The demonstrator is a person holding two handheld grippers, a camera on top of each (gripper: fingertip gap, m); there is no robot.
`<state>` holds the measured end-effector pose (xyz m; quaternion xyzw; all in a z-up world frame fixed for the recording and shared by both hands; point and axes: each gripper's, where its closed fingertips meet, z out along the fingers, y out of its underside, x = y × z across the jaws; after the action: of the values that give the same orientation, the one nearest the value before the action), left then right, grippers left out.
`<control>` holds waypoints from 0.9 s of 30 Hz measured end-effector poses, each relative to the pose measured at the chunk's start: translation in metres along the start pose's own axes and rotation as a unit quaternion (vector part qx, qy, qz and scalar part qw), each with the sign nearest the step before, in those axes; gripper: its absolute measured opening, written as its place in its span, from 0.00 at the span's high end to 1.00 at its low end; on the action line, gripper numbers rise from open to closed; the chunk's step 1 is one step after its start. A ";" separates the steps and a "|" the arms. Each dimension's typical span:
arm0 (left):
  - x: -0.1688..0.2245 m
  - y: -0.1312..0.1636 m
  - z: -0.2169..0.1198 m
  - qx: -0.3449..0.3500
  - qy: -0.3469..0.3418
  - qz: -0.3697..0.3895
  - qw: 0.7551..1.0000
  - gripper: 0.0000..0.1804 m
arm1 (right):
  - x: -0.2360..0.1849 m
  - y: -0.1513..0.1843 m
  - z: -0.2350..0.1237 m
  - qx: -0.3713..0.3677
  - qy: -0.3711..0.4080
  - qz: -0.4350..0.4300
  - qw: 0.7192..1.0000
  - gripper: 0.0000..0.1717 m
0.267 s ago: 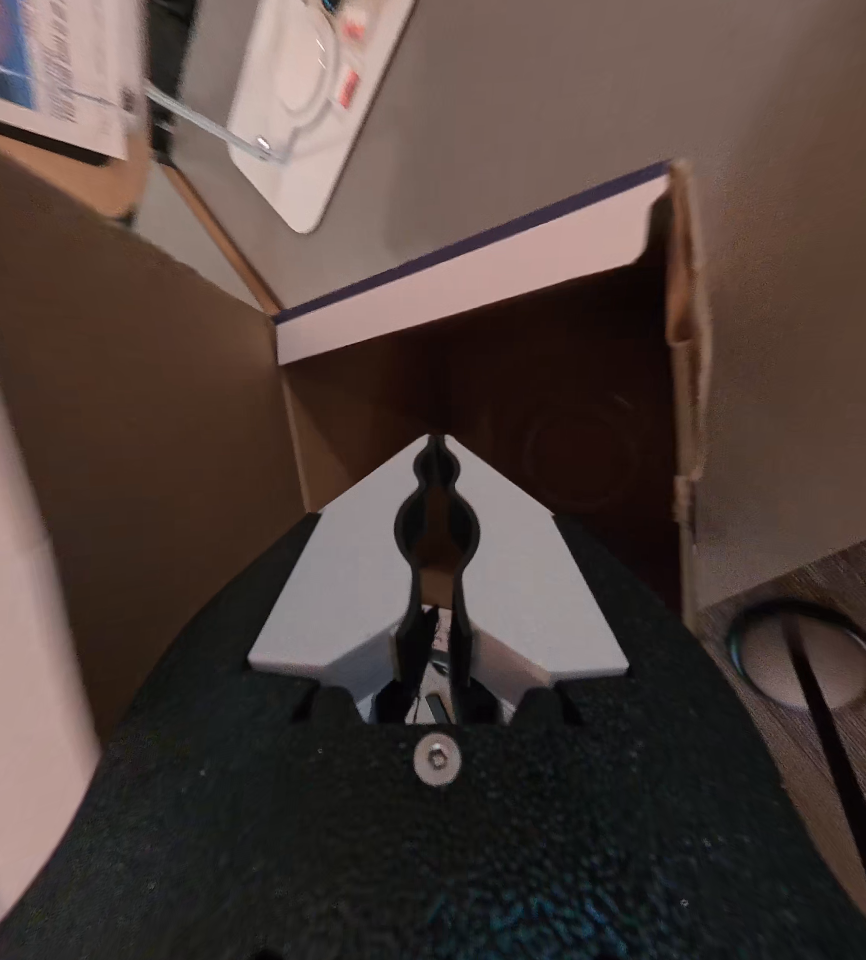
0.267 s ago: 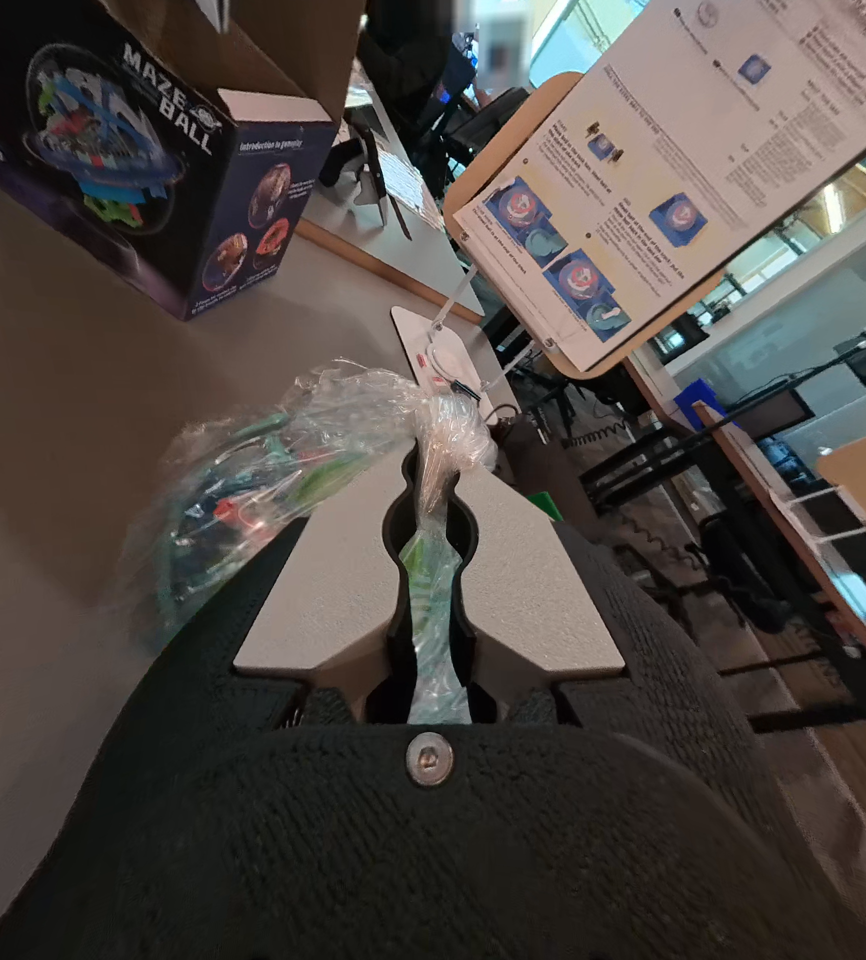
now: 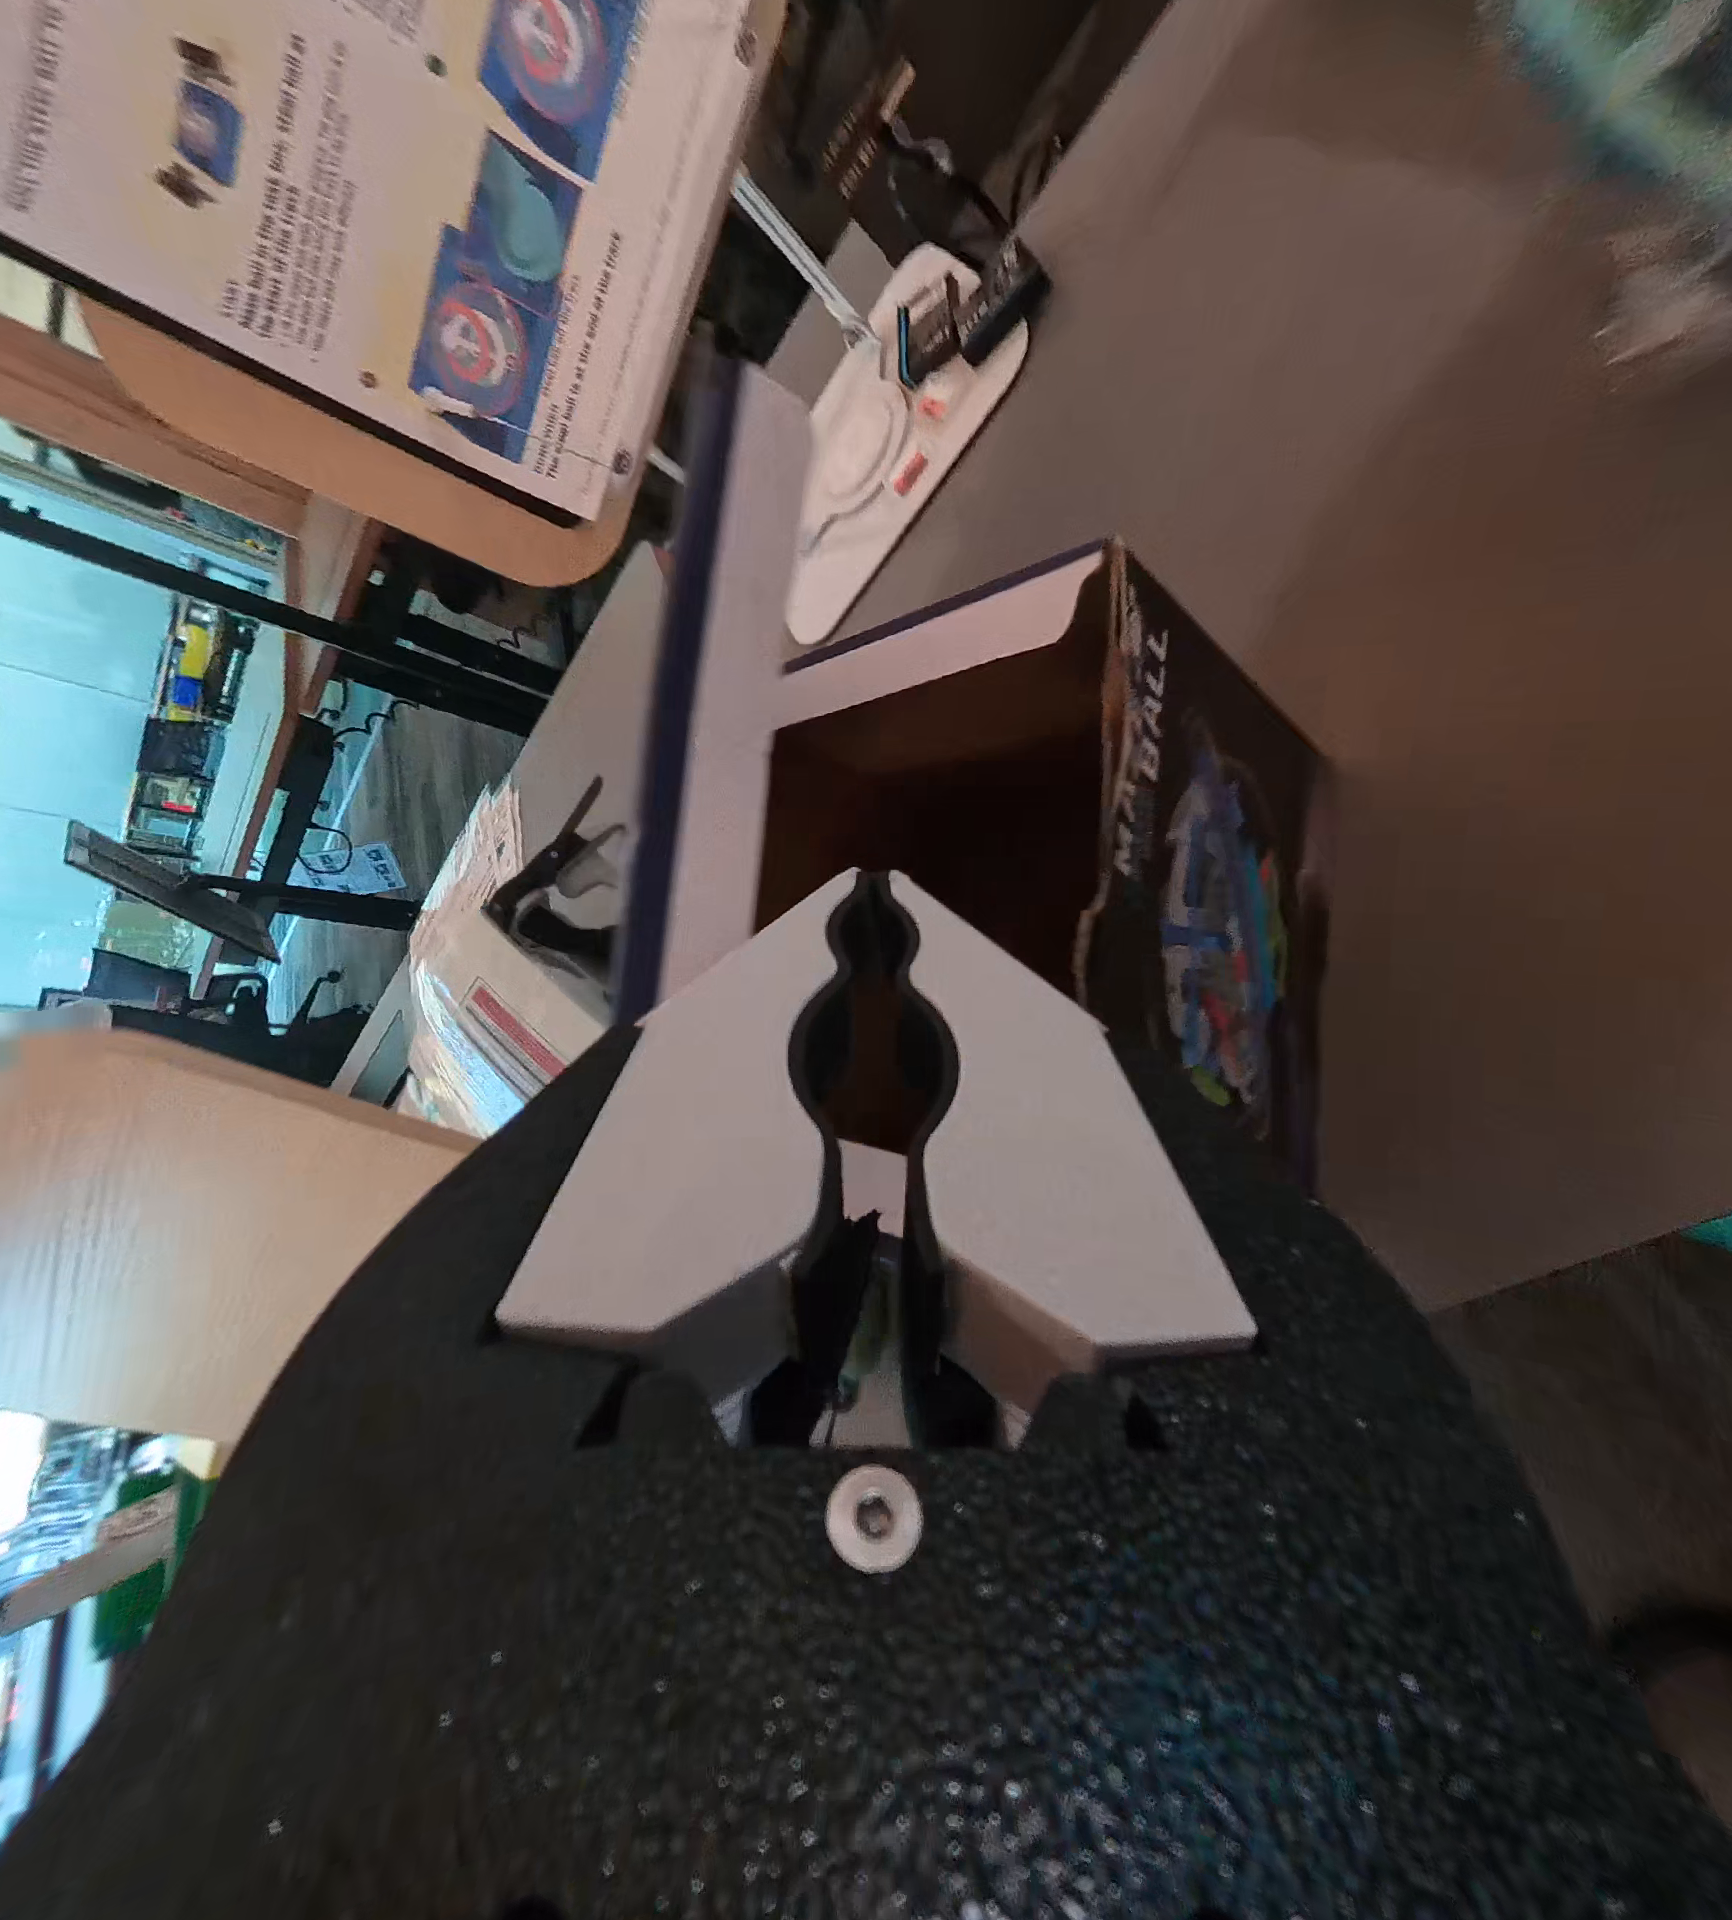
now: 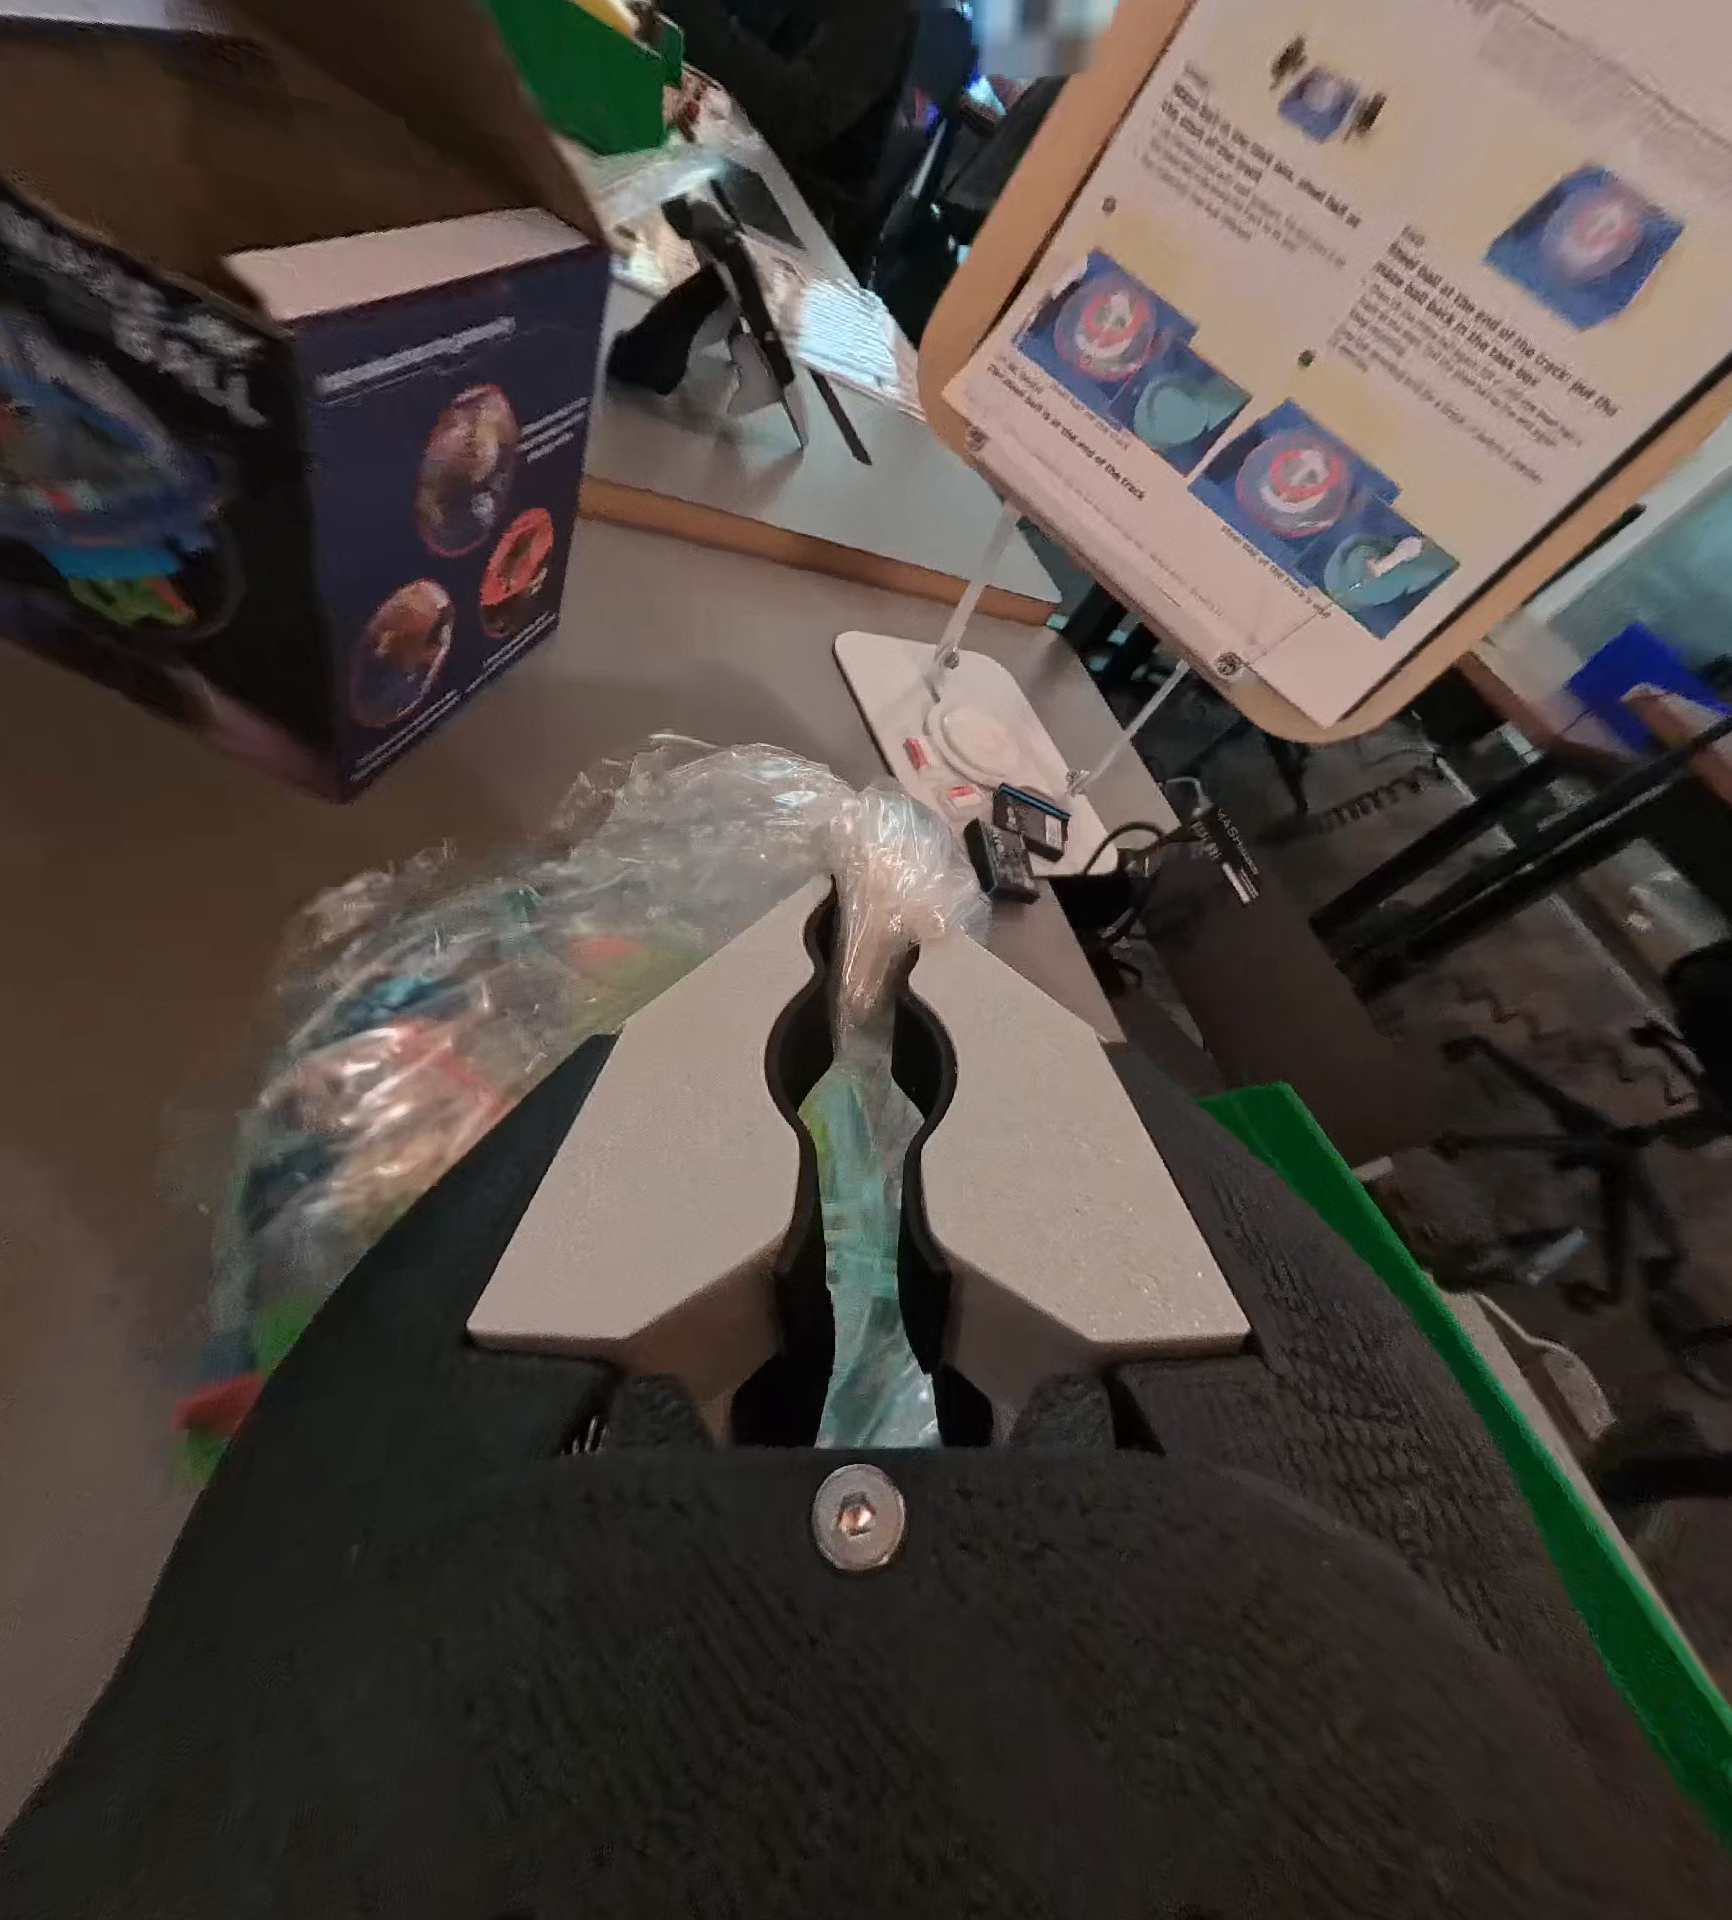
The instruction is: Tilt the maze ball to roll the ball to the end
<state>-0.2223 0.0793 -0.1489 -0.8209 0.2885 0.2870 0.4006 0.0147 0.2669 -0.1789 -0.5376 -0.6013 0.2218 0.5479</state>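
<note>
Two grippers are in play, and only one has the toy. The right gripper [image 4: 867, 914] has its jaws clamped on the gathered neck of the clear plastic bag [image 4: 633, 883], and the maze ball [image 4: 394, 1060] sits inside that bag just left of the jaws, between the gripper and the printed box [image 4: 270, 499] farther back on the surface [image 4: 31, 935]. The left gripper [image 3: 872, 883] has its jaws together with nothing between them, pointing at the open mouth of the same box [image 3: 945, 790], which in that view shows a dark interior with nothing visible in it.

The step in hand looks like unwrapping: the ball cannot be tilted with any control while it hangs in loose film. A good way on would be to set the bagged ball down on the surface well clear of the box, keep the right pinch on the neck, and bring the left gripper over to steady the ball or pull the film the other way. Crinkly plastic slips, so a slow pull is safer than a jerk.

Against the earlier frame, the left gripper has drawn back from the box, whose outer printed side and flaps now show along with the room beyond. The right view has shifted only a little, with the bag pinched just as before.
</note>
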 end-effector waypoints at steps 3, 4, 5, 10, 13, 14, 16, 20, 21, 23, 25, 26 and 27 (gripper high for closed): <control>0.009 -0.004 -0.020 0.049 -0.016 -0.045 0.998 1.00 | 0.021 -0.015 0.038 0.011 0.012 0.032 0.999 0.98; 0.009 -0.005 -0.028 0.066 -0.024 -0.064 0.995 1.00 | 0.028 -0.021 0.047 0.019 0.024 0.038 0.999 0.98; 0.008 -0.004 -0.035 0.083 -0.036 -0.084 0.992 1.00 | 0.034 -0.025 0.056 0.027 0.036 0.040 0.998 0.98; 0.012 0.002 -0.065 0.170 -0.062 -0.193 0.964 1.00 | 0.032 -0.013 0.091 0.038 0.066 0.019 0.997 0.98; 0.020 0.014 -0.072 0.182 -0.068 -0.227 0.954 1.00 | 0.014 -0.004 0.086 0.063 0.081 -0.039 0.994 0.98; 0.023 0.018 -0.073 0.184 -0.071 -0.236 0.952 1.00 | 0.004 0.000 0.081 0.073 0.073 -0.048 0.993 0.98; 0.027 0.028 -0.071 0.182 -0.077 -0.258 0.946 1.00 | -0.016 0.013 0.069 0.079 0.059 -0.061 0.993 0.98; 0.031 0.047 -0.062 0.180 -0.091 -0.307 0.930 1.00 | -0.041 0.051 0.046 0.051 0.057 -0.081 0.994 0.97; 0.031 0.050 -0.060 0.185 -0.093 -0.321 0.924 1.00 | -0.043 0.059 0.041 0.042 0.059 -0.080 0.994 0.97; 0.030 0.056 -0.053 0.188 -0.101 -0.347 0.913 1.00 | -0.043 0.073 0.033 0.025 0.065 -0.063 0.996 0.97; 0.031 0.061 -0.045 0.189 -0.103 -0.366 0.905 1.00 | -0.042 0.087 0.029 0.009 0.076 -0.044 0.996 0.96; 0.032 0.062 -0.042 0.189 -0.104 -0.373 0.903 1.00 | -0.040 0.094 0.026 0.001 0.086 -0.040 0.995 0.96; 0.033 0.064 -0.038 0.187 -0.106 -0.376 0.901 1.00 | -0.037 0.100 0.024 -0.005 0.100 -0.040 0.994 0.95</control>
<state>-0.2359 0.0070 -0.1840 -0.7431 -0.0375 0.1408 0.6531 0.0273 0.2741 -0.2876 -0.5355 -0.5653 0.1423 0.6111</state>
